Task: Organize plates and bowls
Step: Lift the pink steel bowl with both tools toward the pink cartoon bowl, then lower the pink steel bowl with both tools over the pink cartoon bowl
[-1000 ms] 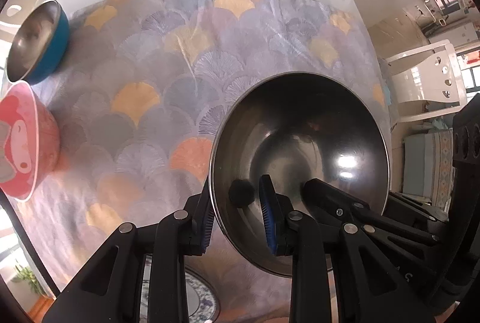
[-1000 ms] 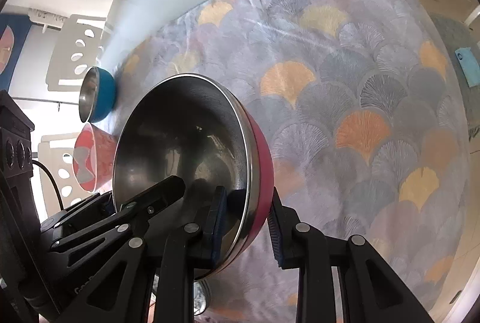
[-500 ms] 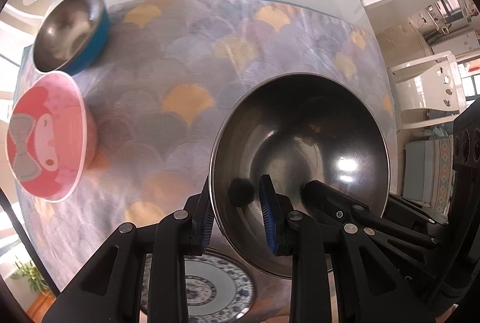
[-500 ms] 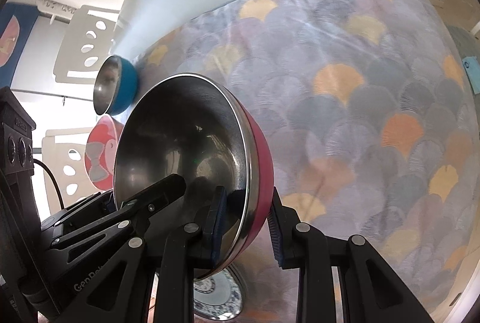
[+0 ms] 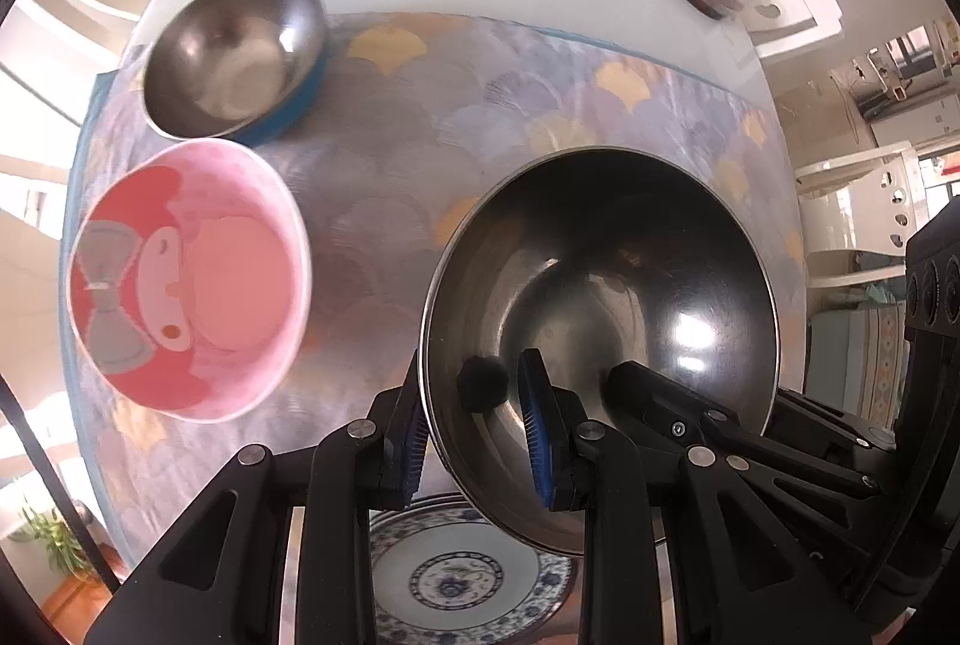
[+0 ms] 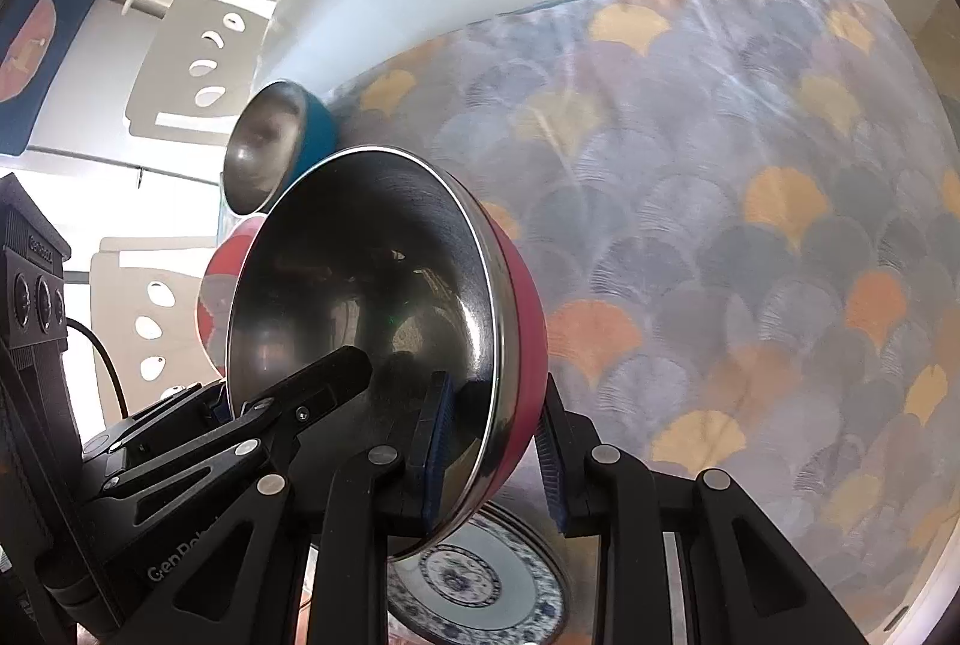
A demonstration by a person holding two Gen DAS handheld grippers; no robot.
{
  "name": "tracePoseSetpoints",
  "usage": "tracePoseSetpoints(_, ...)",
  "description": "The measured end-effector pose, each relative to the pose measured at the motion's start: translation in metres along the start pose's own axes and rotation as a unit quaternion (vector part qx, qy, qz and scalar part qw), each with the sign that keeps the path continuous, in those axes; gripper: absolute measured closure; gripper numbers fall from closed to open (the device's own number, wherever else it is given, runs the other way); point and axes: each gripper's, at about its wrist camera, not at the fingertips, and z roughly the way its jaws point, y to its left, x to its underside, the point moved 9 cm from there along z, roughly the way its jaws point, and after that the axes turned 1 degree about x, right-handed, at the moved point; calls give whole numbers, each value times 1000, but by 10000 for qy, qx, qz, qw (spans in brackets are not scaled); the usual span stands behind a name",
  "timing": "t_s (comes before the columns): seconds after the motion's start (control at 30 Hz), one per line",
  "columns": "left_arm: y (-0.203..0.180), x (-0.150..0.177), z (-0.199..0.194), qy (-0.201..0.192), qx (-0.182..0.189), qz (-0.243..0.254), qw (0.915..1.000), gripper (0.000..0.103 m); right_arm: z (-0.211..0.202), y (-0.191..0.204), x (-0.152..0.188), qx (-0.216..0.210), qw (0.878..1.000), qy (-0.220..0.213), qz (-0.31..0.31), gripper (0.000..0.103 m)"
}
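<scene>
Red-sided steel bowl [image 6: 384, 321] is clamped at its rim by both hand-held grippers, left [image 5: 474, 441] and right [image 6: 492, 441]; only the right view shows its red outside.

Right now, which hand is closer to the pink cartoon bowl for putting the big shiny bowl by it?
Probably the left. Both grippers clamp the big red steel bowl, but the left gripper holds the rim on the side facing the pink bowl. From the right gripper, the pink bowl is mostly hidden behind it.

L tool [image 5: 474, 435] clamped on steel bowl [image 5: 630, 285] rim
</scene>
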Motion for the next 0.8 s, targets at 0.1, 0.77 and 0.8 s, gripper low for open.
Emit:
tracePoseSetpoints(0.1,11,-1,-5,-41,10,-48,10000,79,2,13,-1,5,10000,0,-65,76)
tracePoseSetpoints(0.77,81,-13,-35,-351,33,-636,9974,79,22,93,-15,79,9975,75,-693,77)
tracePoseSetpoints(0.8,85,-15,-36,-368,26,-664,9971,79,24,98,-17,77,9971,76,-747,76)
